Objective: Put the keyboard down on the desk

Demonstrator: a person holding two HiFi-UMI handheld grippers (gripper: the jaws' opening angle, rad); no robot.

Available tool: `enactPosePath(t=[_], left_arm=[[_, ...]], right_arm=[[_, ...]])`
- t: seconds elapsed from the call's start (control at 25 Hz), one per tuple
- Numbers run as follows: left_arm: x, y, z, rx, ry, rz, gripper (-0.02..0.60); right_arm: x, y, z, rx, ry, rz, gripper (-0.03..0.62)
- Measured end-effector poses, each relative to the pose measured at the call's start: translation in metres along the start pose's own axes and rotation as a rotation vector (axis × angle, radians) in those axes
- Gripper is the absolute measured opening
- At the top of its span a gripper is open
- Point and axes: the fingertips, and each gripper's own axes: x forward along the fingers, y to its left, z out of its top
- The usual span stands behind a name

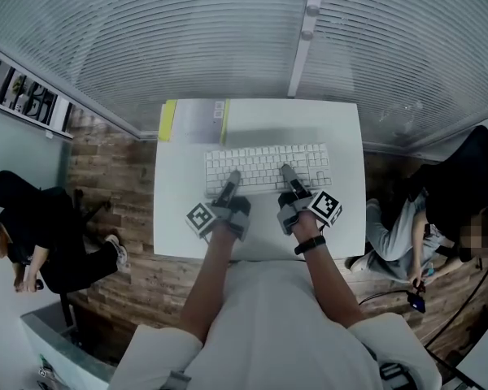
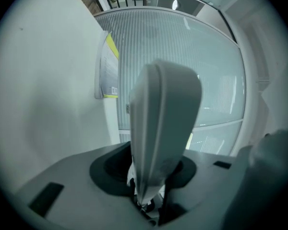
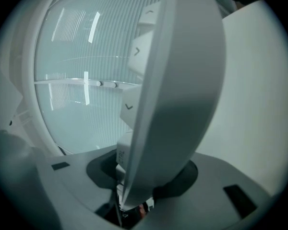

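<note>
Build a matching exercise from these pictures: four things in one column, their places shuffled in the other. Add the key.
Things
1. keyboard
2. yellow-edged box
3. left gripper
4. right gripper

Places
A. far left corner of the desk
B. at the keyboard's near edge, right of its middle
C. across the middle of the desk
D. at the keyboard's near edge, left of its middle

Pairs: 1-C, 2-A, 3-D, 4-B
</note>
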Motion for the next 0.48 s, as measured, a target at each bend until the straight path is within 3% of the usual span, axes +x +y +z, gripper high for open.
enactPosePath(t=[0.48], left_arm=[[0.004, 0.033, 0.002, -0.017, 0.018, 0.088, 0.133]], right_arm=[[0.005, -0.033, -0.004, 0.062, 0.000, -0.064, 0.156]])
